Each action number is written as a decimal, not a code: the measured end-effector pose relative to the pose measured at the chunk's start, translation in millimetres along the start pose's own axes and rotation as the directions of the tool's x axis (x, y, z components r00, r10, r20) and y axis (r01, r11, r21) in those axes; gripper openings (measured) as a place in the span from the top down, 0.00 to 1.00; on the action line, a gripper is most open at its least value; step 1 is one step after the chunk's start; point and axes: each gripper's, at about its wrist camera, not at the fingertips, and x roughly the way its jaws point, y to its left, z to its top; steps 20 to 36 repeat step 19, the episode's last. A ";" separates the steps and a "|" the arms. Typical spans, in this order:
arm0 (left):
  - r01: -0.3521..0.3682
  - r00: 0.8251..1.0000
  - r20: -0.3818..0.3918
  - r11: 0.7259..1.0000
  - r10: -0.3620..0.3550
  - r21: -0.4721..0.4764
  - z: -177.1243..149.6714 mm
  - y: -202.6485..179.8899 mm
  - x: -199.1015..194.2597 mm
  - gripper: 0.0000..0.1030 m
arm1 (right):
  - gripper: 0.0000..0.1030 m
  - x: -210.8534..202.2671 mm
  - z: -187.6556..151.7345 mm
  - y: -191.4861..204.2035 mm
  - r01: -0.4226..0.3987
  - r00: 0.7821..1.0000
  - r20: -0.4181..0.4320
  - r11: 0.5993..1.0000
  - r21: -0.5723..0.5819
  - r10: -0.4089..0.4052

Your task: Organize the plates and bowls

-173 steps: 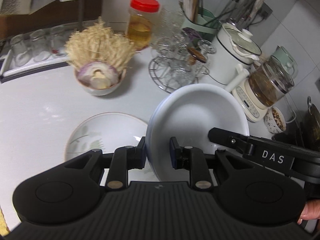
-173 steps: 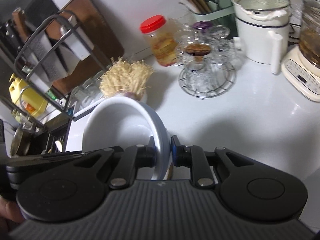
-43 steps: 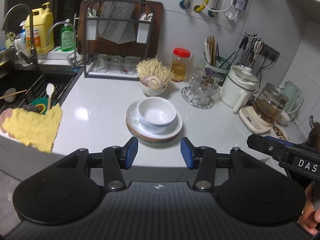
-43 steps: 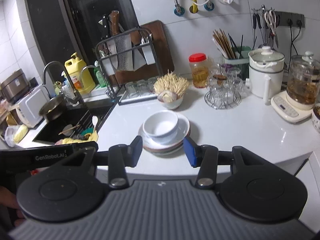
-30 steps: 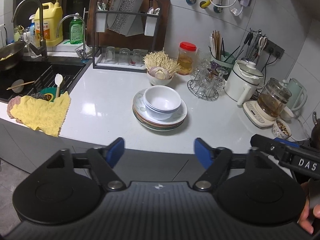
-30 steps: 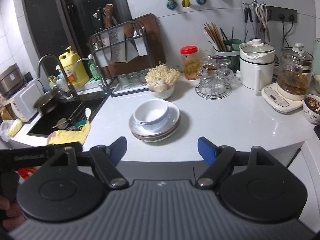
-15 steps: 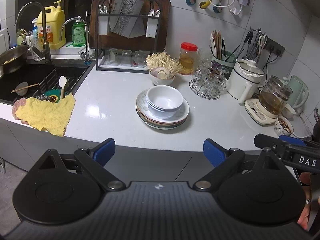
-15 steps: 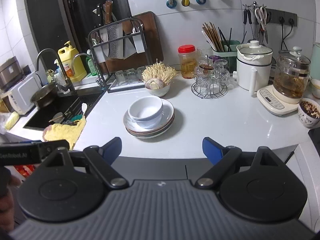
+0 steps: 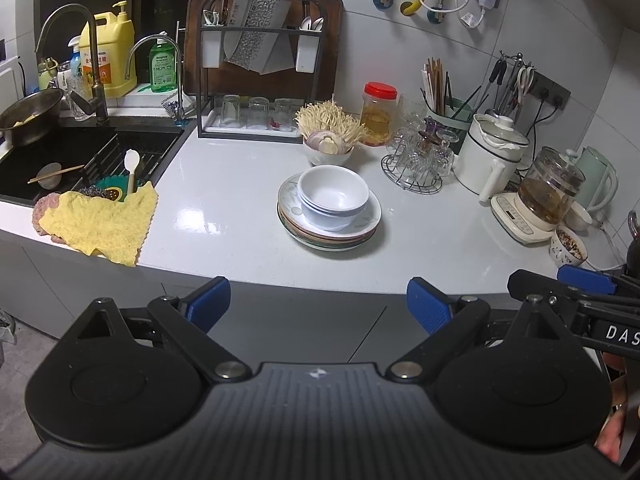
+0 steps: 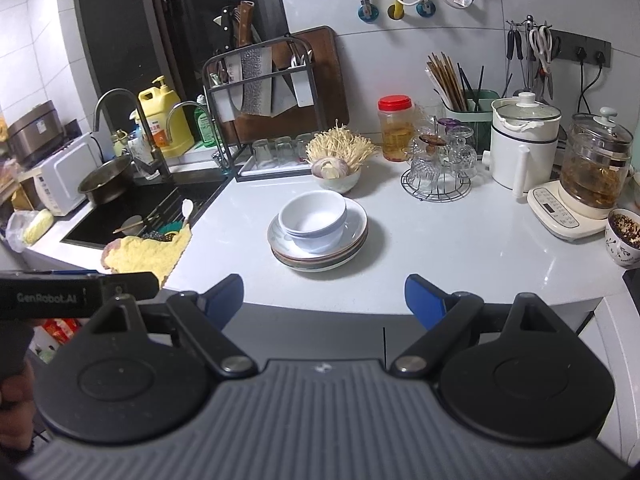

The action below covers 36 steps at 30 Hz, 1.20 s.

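White stone made up the counter (image 9: 224,216) you worked at, with a dark sink (image 9: 80,156) sunk into its left end and tiled wall behind. Along the back edge, a small bowl (image 9: 328,152) held enoki mushrooms and a cut onion, a red-lidded jar (image 9: 378,114) held something yellowish, and a green holder (image 9: 448,110) stood full of chopsticks. Toward the right edge a glass kettle (image 9: 554,192) held brownish tea, and a little cup (image 9: 568,244) of mixed grains sat near the front right corner. Near the middle of the counter sat your stack of plates (image 9: 330,228), pale and rimmed in brown and green, with white nested bowls (image 9: 334,196) resting on top, slightly toward the back. Your left hand-held gripper (image 9: 318,306) had just been opening and stood wide with nothing between its blue pads. Your right hand-held gripper (image 10: 324,300) had likewise just been opening and gripped nothing.
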 end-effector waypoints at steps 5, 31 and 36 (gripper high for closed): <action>-0.006 1.000 0.003 1.000 0.006 0.006 -4.2 -0.8 -3.2 0.05 | 0.14 -2.9 -0.6 1.4 0.004 1.000 0.004 1.000 0.002 -0.004; -0.017 1.000 0.024 1.000 0.017 0.006 -8.8 -10.5 -15.6 0.03 | 0.14 -15.0 1.7 1.9 0.014 0.999 0.030 1.000 -0.005 -0.014; -0.017 1.000 0.024 1.000 0.017 0.006 -8.8 -10.5 -15.6 0.03 | 0.14 -15.0 1.7 1.9 0.014 0.999 0.030 1.000 -0.005 -0.014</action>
